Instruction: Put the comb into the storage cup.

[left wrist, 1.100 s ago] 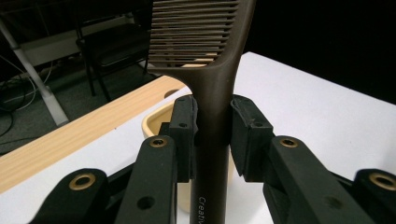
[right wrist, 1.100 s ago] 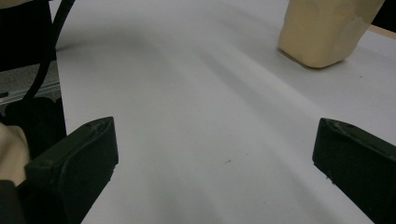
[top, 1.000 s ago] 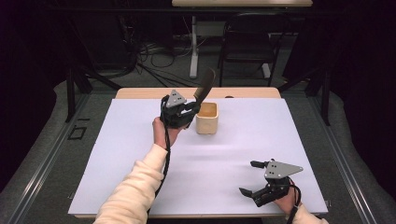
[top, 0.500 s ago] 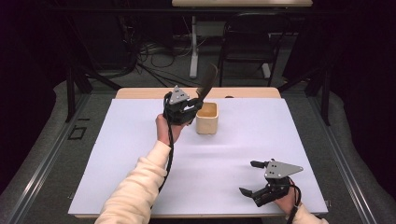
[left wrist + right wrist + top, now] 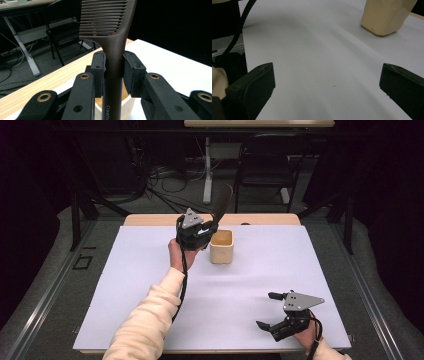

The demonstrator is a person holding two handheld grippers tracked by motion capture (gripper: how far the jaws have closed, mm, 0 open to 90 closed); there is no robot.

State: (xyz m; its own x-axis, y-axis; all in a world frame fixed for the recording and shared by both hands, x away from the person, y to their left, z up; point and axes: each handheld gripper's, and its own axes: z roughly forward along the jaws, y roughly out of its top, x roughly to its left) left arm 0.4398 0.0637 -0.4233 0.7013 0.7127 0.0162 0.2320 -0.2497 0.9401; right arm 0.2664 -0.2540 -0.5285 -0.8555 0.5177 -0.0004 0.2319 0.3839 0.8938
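Nearby, cup (image 5: 222, 247) beside comb (image 5: 110, 30).

White lettering "Creativ", cut off by the frame edge, on the comb handle (image 5: 113, 95)

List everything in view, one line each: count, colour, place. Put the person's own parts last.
comb: one, dark brown, upright, handle clamped in the left tool, teeth end up, beside the cup
cup: one, pale wood-coloured, open top, at the far middle of the white sheet
white sheet: one, white, covers most of the table
table: one, light wood, far edge shows beyond the sheet
chair: one, black, on the floor behind the table
left tool: one, black, raised just left of the cup, shut on the comb handle
right tool: one, black, low at the sheet's near right corner, jaws wide apart, nothing between them
sleeve: one, cream, on the left forearm
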